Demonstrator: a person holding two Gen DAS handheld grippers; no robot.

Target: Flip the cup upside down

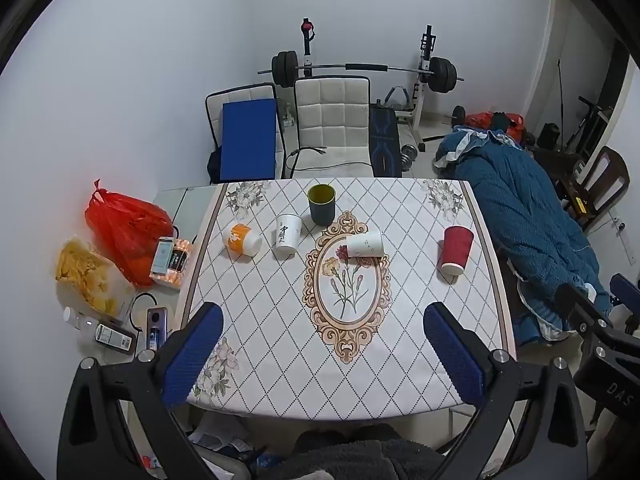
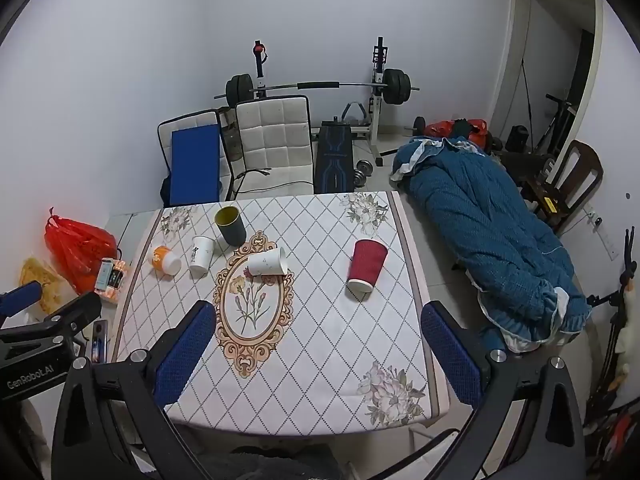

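Both tongs stand wide and empty above the near edge of the bench (image 1: 400, 360), short of every cup. The only clearly upright, mouth-up vessel is the dark cup (image 1: 321, 204), just beyond the oval flower medallion (image 1: 346, 284) and far from both tongs; its long axis is vertical. Left tongs (image 1: 322, 354) face it nearly head-on; right tongs (image 2: 318, 354) see it off to their left (image 2: 231, 225), so the left appears nearer. Left of the medallion stand a white cup (image 1: 287, 236) and an orange cup (image 1: 241, 239); a speckled cup (image 1: 364, 245) lies sideways on its top, a red cup (image 1: 456, 249) well right. Weights and chairs fill the room behind.
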